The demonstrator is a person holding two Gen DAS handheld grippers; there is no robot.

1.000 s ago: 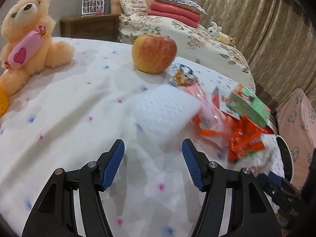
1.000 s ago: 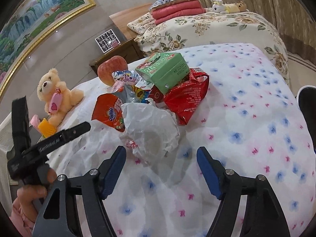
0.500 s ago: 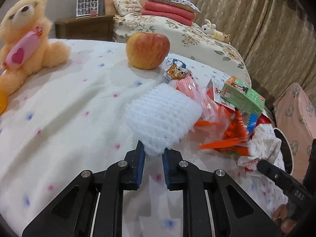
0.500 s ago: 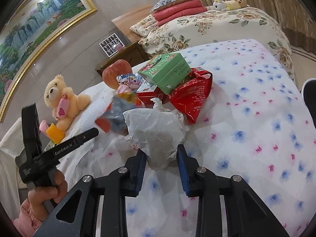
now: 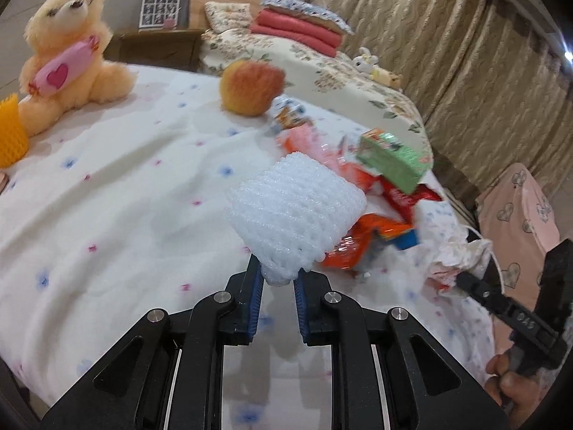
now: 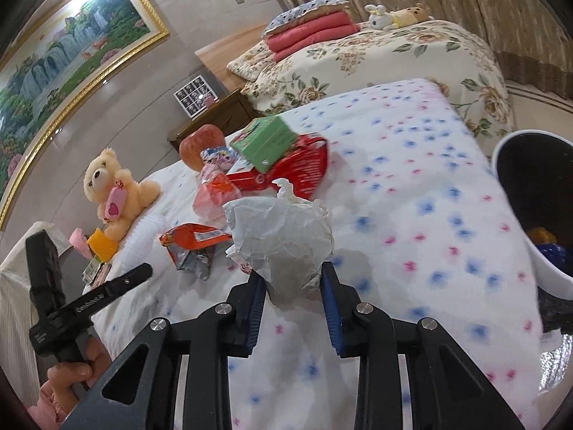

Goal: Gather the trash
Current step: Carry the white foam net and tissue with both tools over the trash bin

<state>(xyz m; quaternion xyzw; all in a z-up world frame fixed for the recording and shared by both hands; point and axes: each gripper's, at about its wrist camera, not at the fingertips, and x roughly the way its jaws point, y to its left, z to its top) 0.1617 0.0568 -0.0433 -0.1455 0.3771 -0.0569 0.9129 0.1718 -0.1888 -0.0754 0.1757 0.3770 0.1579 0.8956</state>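
My left gripper [image 5: 278, 279] is shut on a white foam fruit net [image 5: 295, 215] and holds it above the flowered bedspread [image 5: 118, 193]. My right gripper [image 6: 293, 285] is shut on a crumpled white paper ball [image 6: 281, 238], also lifted off the bed. On the bed lie a green carton [image 6: 265, 141], a red wrapper [image 6: 301, 170] and orange snack wrappers [image 6: 195, 242]. The same pile shows in the left wrist view, with the green carton [image 5: 392, 161] on top. A white trash bin [image 6: 533, 208] with a dark inside stands at the bed's right edge.
An apple [image 5: 252, 87], a teddy bear [image 5: 68, 53] and an orange foam net [image 5: 10, 132] sit on the bed's far side. A second bed [image 6: 394, 53] with pillows and a nightstand [image 6: 211, 114] stand behind. A pink chair [image 5: 519, 211] stands at the right.
Both grippers closed from open, the left on the foam net and the right on the paper ball. Both have since lifted their loads, and the right one has swung toward the bin.
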